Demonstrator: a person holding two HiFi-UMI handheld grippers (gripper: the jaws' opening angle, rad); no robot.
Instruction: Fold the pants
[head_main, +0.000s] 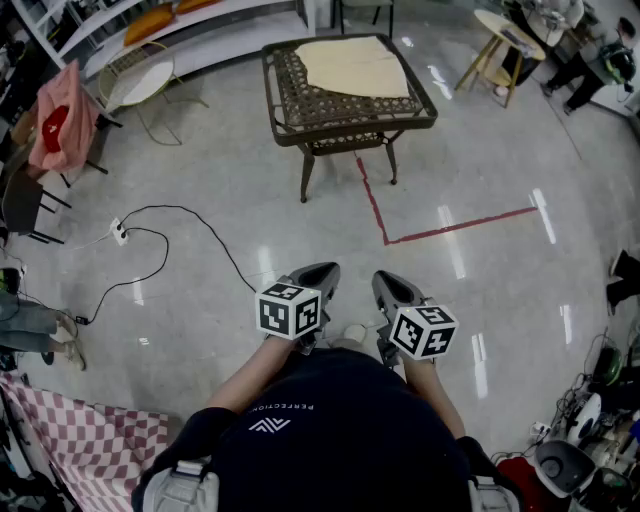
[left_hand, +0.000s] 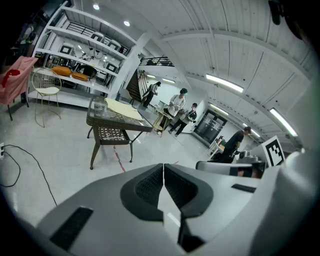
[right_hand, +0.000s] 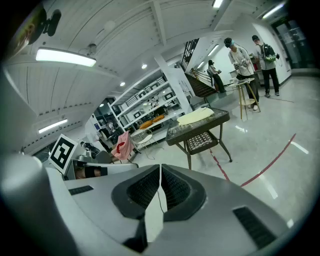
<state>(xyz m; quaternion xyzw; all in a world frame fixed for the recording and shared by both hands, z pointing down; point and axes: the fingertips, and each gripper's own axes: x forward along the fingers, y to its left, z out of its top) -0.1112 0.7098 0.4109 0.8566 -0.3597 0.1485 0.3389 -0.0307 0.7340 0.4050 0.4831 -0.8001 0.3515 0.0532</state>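
Note:
Folded pale yellow pants lie flat on a dark wicker-top table across the floor ahead; they also show as pants in the left gripper view and pants in the right gripper view. My left gripper and right gripper are held close to my body, far short of the table, side by side. Both have their jaws pressed together with nothing between them, as the left gripper and right gripper views show.
A black cable with a power strip runs over the floor at left. Red tape lines mark the floor past the table. A chair with a pink cloth and a round wire chair stand left; a small wooden table and people are at right.

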